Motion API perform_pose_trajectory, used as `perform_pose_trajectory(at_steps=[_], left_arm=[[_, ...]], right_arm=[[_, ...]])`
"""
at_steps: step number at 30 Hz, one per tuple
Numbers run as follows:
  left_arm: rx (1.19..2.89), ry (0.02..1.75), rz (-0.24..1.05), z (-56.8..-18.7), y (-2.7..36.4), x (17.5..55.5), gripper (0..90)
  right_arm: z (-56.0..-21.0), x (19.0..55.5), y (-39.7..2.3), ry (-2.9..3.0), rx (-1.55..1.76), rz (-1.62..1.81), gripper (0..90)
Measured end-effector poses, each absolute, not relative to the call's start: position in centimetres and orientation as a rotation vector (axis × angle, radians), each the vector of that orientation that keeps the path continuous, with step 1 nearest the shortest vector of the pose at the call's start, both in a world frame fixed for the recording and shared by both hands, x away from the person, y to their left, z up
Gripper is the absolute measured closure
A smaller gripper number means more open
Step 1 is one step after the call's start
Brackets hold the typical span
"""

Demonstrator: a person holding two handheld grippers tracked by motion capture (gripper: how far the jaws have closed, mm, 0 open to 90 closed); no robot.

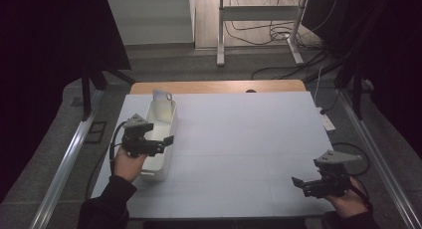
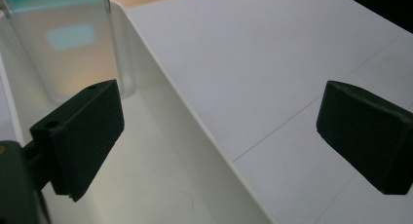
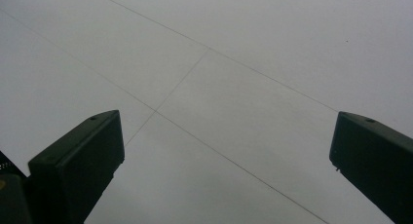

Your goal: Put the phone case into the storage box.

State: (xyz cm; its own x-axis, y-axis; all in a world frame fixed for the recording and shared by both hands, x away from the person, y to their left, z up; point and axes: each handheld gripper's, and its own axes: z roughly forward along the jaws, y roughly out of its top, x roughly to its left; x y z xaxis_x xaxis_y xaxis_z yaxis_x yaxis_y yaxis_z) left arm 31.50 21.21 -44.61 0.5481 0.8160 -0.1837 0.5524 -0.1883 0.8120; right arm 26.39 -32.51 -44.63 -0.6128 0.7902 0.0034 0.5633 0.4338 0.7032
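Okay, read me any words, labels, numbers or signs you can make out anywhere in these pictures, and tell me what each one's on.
None can be read.
White bin: plain walls, no print.
Clear container standing in the bin's far end: a pale blurred patch on its face, which may be a label or a reflection; nothing legible.
White table sheet: thin lines, no writing.
Left gripper and right gripper: black jaws, no markings visible.

Bin wall (image 2: 195,121) betw. left tool (image 2: 219,131) jaws

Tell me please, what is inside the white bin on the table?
The white bin holds one translucent, card-like piece standing at its far end. The floor seen around it is bare. The left gripper covers part of the near end.
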Motion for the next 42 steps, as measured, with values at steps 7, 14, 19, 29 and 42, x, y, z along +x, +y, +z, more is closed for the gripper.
perform_pose_trajectory(at_steps=[7,14,19,29,42], left_arm=[[1.88,1.107,0.369,-44.7,21.0,30.3,4.0],[1.888,1.107,0.379,-44.8,21.3,29.3,4.1],[1.887,1.11,0.381,-44.8,21.5,28.4,4.0],[1.862,1.121,0.37,-44.9,22.4,26.9,3.9],[1.851,1.135,0.391,-44.9,23.3,24.7,3.7]], right_arm=[[-44.6,26.4,-32.5,2.362,1.159,0.972,0.0],[-44.6,26.4,-32.5,2.362,1.157,0.973,0.0],[-44.6,26.4,-32.5,2.363,1.158,0.972,0.0],[-44.6,26.4,-32.5,2.364,1.155,0.971,0.0],[-44.6,26.4,-32.4,2.368,1.153,0.965,0.0]])
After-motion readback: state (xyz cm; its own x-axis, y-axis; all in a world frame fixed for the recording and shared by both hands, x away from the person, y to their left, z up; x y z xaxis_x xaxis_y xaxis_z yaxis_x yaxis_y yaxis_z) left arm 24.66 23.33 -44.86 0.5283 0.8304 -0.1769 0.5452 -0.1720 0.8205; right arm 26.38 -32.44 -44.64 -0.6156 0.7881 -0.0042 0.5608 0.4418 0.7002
